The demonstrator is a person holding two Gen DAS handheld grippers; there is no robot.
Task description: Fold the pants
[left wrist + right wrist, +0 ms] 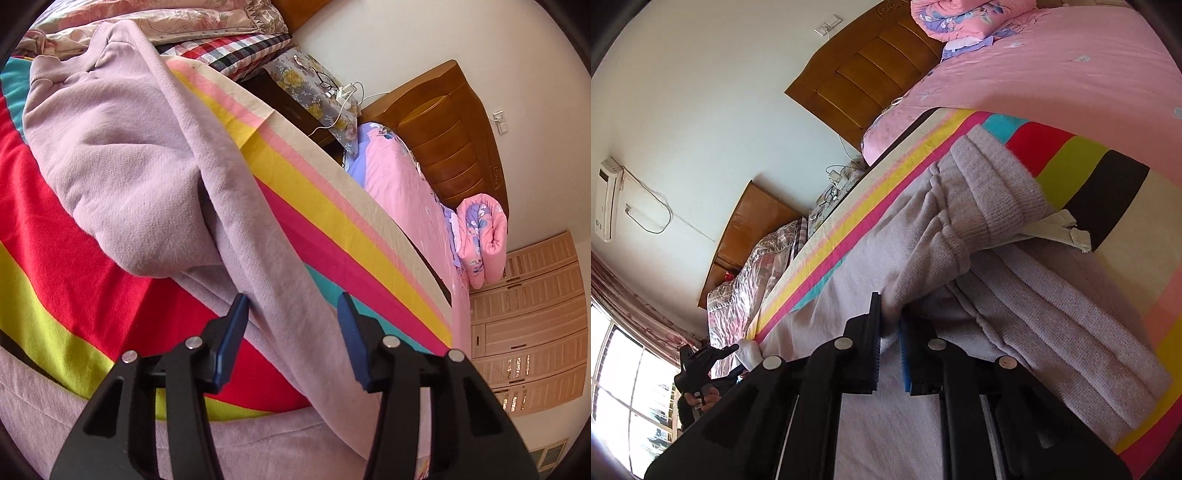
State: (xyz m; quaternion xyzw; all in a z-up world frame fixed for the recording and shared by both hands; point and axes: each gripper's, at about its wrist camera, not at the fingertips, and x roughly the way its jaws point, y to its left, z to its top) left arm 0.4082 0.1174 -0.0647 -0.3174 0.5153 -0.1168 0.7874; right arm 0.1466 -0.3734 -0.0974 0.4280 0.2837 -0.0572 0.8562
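Left wrist view: lilac pants (122,155) spread across a striped blanket (314,206) on the bed, ribbed hem toward the top left. One leg running down between the blue fingers (232,332) of the left gripper (293,314); fingers partly open, cloth between them, the left pad at the fabric's edge, the right pad apart from it; no grip shown. Beyond the blanket: a nightstand (314,92) with a floral cover, cables and glasses; a second bed (402,184) under a pink sheet; a wooden headboard (450,140); a rolled pink quilt (484,240); a louvred wardrobe (528,317). None of the right gripper visible here.

Right wrist view: right gripper (890,325) with fingers (871,332) nearly closed, pinching a fold of the pants (923,251) beside the gathered ribbed waistband (997,192), white drawstring (1060,229) lying past it. Same blanket (1071,155) beneath. Shown only here: a wall air conditioner (607,199), a bright window (631,398) with patterned curtain, and, at far left, the left gripper (709,352) held in a hand (701,398), small at that distance, its opening not legible from this side.
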